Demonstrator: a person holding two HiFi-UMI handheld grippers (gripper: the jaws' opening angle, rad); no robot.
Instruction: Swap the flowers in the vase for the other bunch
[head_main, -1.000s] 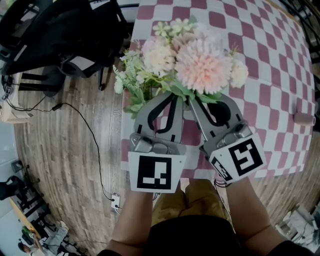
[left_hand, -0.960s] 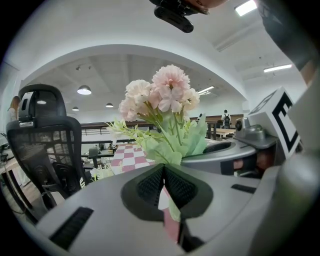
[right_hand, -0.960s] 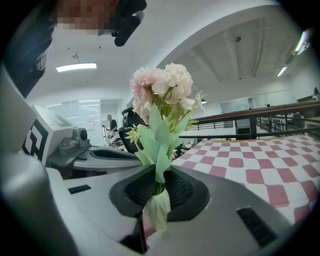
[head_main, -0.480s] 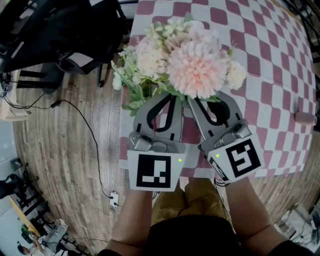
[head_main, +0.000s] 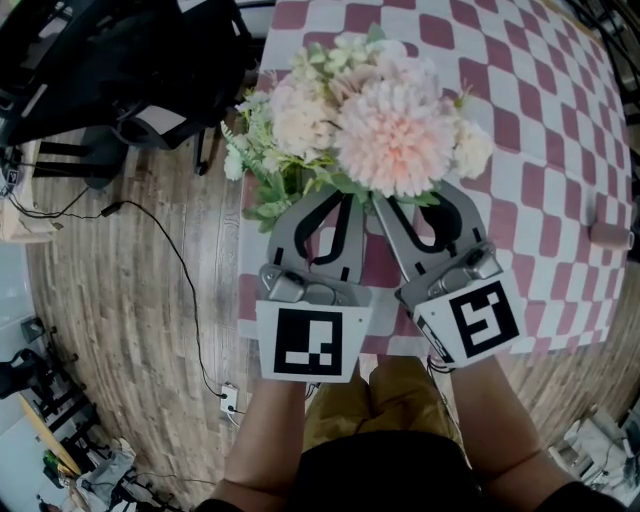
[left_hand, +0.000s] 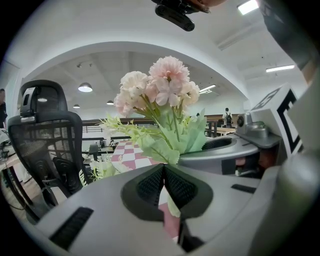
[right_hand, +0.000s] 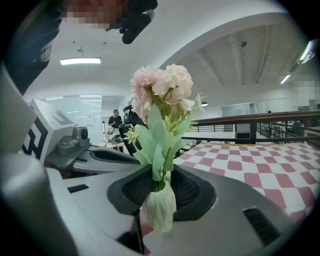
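Head view: a bunch of pale pink and cream flowers is held upright over the pink-and-white checked table. Left gripper view — the left gripper is clamped on its stem. Right gripper view — the right gripper has just been opening, its jaws loose around the stem.

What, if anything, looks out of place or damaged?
Nothing stands out. The flower bunch stands upright and intact, its wrapped stem in the left gripper; the right gripper's jaws have just been opening around it.
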